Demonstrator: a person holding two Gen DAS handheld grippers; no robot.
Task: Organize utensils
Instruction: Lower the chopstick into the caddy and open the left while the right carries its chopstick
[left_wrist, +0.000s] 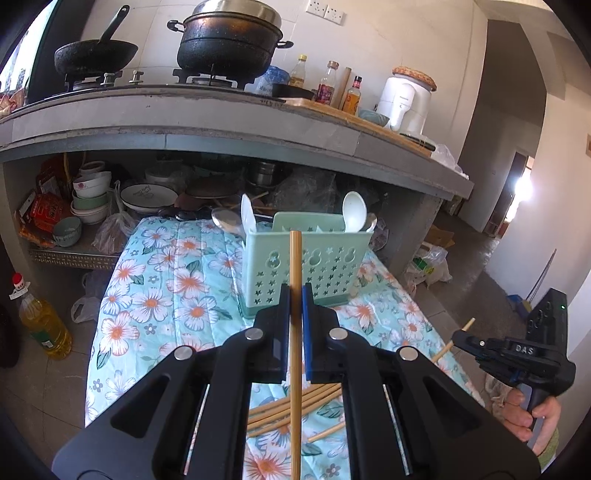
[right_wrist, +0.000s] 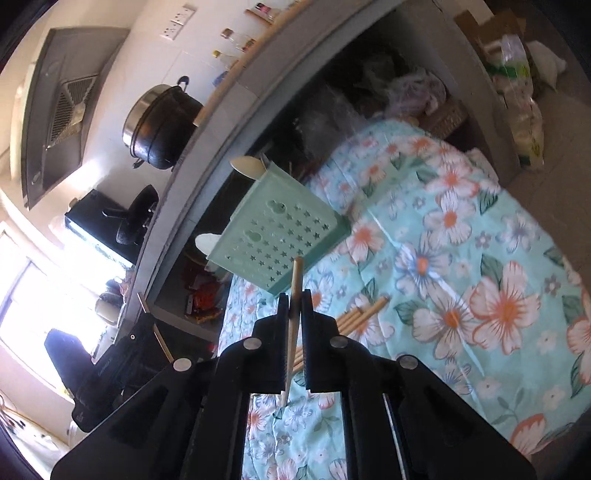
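My left gripper (left_wrist: 295, 295) is shut on a bamboo chopstick (left_wrist: 295, 266) that stands upright between its pads, in front of the mint-green utensil holder (left_wrist: 325, 266). The holder stands on the floral cloth (left_wrist: 155, 288) and has white spoons (left_wrist: 354, 212) in it. More loose chopsticks (left_wrist: 291, 408) lie on the cloth below the left gripper. My right gripper (right_wrist: 294, 297) is shut on a second chopstick (right_wrist: 295, 284), lifted above the cloth, with the holder (right_wrist: 280, 236) just beyond its tip. In the left wrist view the right gripper (left_wrist: 460, 336) shows at the right edge, with its chopstick (left_wrist: 448, 347) across the jaws.
A concrete counter (left_wrist: 221, 125) with a stove, a black pot (left_wrist: 229, 40) and a wok (left_wrist: 94, 55) rises behind the cloth. Bowls and plates (left_wrist: 92, 195) crowd the shelf under it. An oil bottle (left_wrist: 42, 321) stands on the floor at the left. Bags (left_wrist: 430, 266) lie at the right.
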